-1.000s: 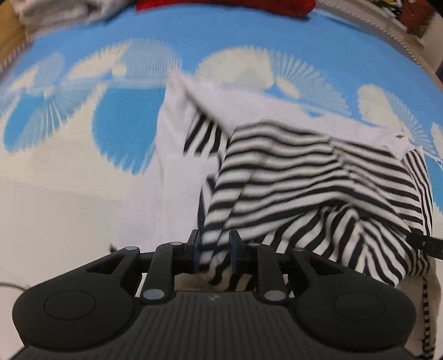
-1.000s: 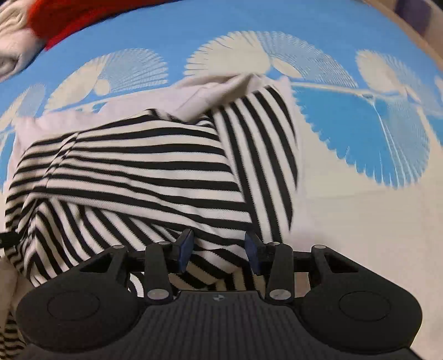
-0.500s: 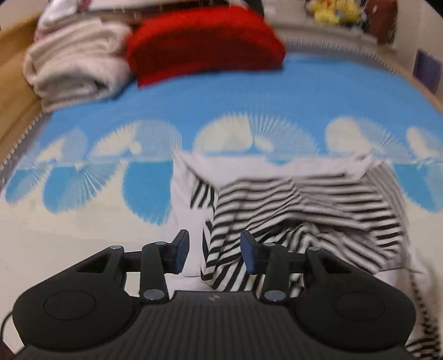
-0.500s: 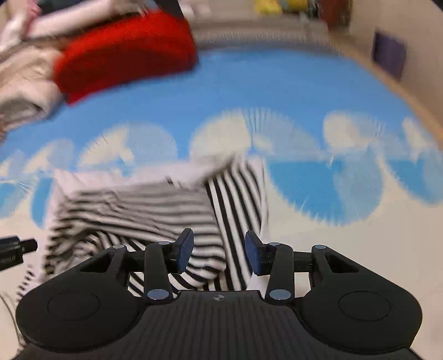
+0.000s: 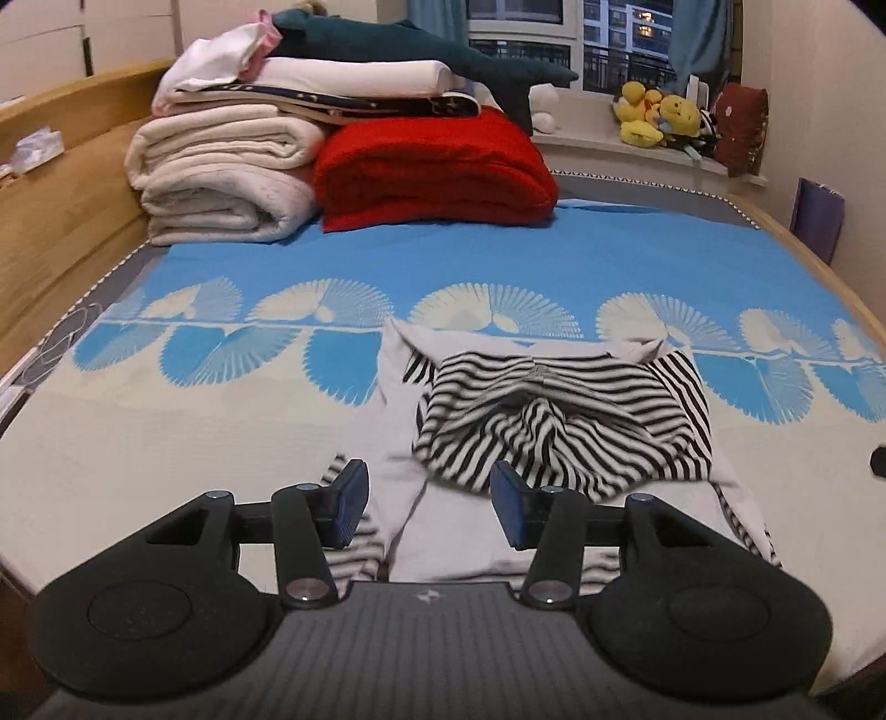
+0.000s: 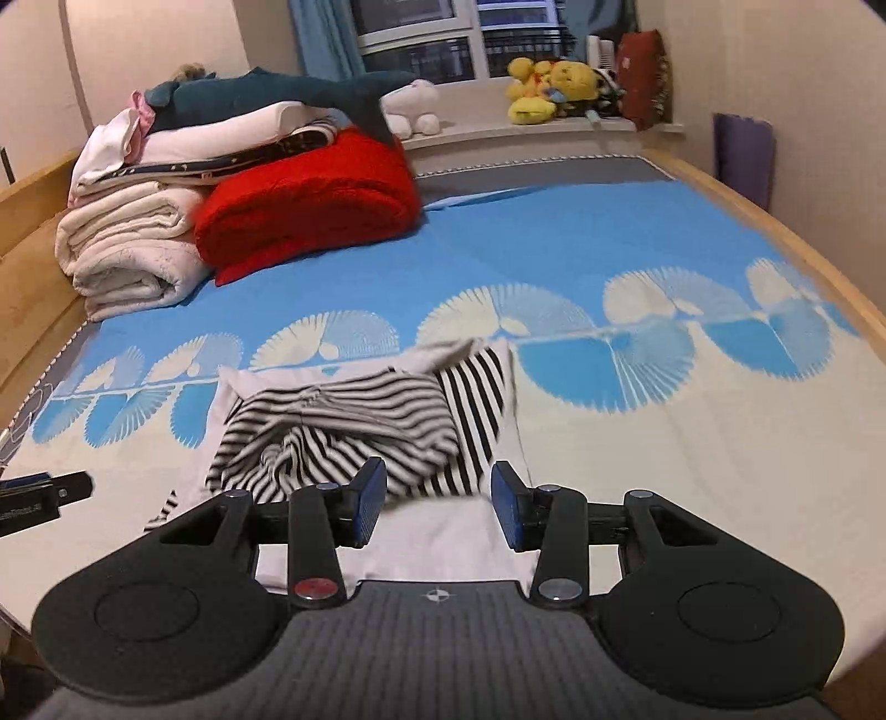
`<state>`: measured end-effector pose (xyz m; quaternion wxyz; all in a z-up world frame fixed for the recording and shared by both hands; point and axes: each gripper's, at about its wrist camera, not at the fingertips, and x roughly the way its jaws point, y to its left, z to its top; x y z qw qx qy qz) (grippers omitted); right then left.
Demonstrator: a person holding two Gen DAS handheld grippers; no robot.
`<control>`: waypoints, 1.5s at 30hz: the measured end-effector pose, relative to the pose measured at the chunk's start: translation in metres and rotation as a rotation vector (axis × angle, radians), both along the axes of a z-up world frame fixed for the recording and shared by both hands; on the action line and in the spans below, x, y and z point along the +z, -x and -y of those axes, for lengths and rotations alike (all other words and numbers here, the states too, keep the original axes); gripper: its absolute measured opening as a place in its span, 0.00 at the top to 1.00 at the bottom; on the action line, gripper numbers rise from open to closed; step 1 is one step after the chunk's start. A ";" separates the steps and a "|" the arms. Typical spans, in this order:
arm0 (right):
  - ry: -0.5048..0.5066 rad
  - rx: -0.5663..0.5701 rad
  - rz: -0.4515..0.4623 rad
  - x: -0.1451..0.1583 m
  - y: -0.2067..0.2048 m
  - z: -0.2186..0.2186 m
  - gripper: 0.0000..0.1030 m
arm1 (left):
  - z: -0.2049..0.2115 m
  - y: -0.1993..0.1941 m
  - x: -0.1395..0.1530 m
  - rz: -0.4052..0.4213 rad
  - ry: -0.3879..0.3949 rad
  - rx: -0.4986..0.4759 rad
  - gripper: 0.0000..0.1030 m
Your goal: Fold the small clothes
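A small black-and-white striped garment (image 5: 559, 421) with white parts lies folded over on the bed, in the middle of both views (image 6: 343, 437). My left gripper (image 5: 429, 504) is open and empty, raised just in front of the garment's near left edge. My right gripper (image 6: 437, 504) is open and empty, raised in front of the garment's near right edge. The tip of the left gripper (image 6: 44, 493) shows at the left edge of the right wrist view.
The bed has a blue and cream patterned cover (image 5: 498, 260). Folded white blankets (image 5: 221, 177), a red blanket (image 5: 432, 166) and a plush shark (image 5: 421, 50) are stacked at the far end. Wooden bed rails (image 5: 50, 210) run along both sides (image 6: 775, 221). Plush toys (image 6: 542, 83) sit on the window sill.
Both grippers let go of the striped garment, opened and drew back and up. The garment now lies folded on the bed.
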<state>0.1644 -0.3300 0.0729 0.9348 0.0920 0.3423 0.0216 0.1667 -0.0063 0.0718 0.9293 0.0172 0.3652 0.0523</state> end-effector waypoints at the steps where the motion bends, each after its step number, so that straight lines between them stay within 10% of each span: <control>1: 0.006 0.005 0.011 -0.004 0.013 0.001 0.58 | 0.000 0.008 0.001 0.008 -0.005 -0.005 0.48; 13: 0.015 -0.052 -0.008 -0.073 0.067 0.017 0.58 | -0.032 0.069 -0.048 0.080 -0.020 -0.205 0.48; 28: -0.062 -0.143 -0.290 -0.144 0.025 0.042 0.56 | -0.134 0.009 -0.161 -0.265 0.381 0.151 0.34; 41: -0.116 -0.172 -0.480 -0.188 0.012 0.037 0.47 | -0.134 0.004 -0.197 -0.412 0.351 0.249 0.26; 44: -0.087 -0.151 -0.474 -0.188 0.013 0.032 0.48 | -0.132 0.006 -0.198 -0.414 0.339 0.223 0.43; 45: -0.082 -0.142 -0.472 -0.187 0.014 0.031 0.55 | -0.131 0.007 -0.197 -0.412 0.342 0.203 0.63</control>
